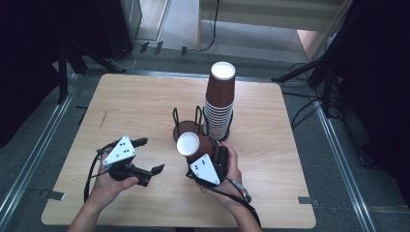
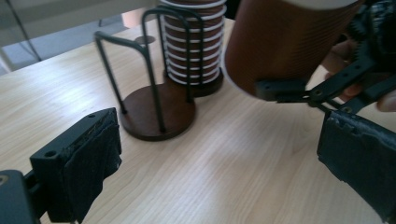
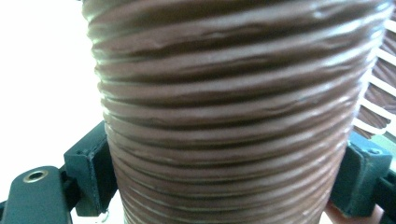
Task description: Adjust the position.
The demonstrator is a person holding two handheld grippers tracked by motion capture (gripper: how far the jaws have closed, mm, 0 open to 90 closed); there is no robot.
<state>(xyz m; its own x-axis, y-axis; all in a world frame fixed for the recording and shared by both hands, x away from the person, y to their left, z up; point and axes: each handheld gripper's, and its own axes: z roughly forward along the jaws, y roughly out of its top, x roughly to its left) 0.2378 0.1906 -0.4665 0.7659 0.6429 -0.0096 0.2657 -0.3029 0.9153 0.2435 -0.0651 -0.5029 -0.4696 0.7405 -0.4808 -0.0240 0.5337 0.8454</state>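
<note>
Gripping a ribbed brown paper cup point(image 1: 193, 145) across its wall, the right gripper point(image 1: 212, 162) has both jaws pressed on opposite sides of it, as the right gripper view confirms. The cup is tilted, its long axis leaning toward the person's left, white inside facing up. The left gripper point(image 1: 145, 157) stands with jaws spread wide and nothing between them; it sits just left of the held cup. Directly beyond the cup, the empty wire cup holder point(image 1: 187, 126) stands on its round brown base, touching nothing. Behind that to the right, the stack of cups point(image 1: 220, 99) fills a second holder. The right hand is nearer the empty holder; seating the cup likely requires righting its axis above the base.
</note>
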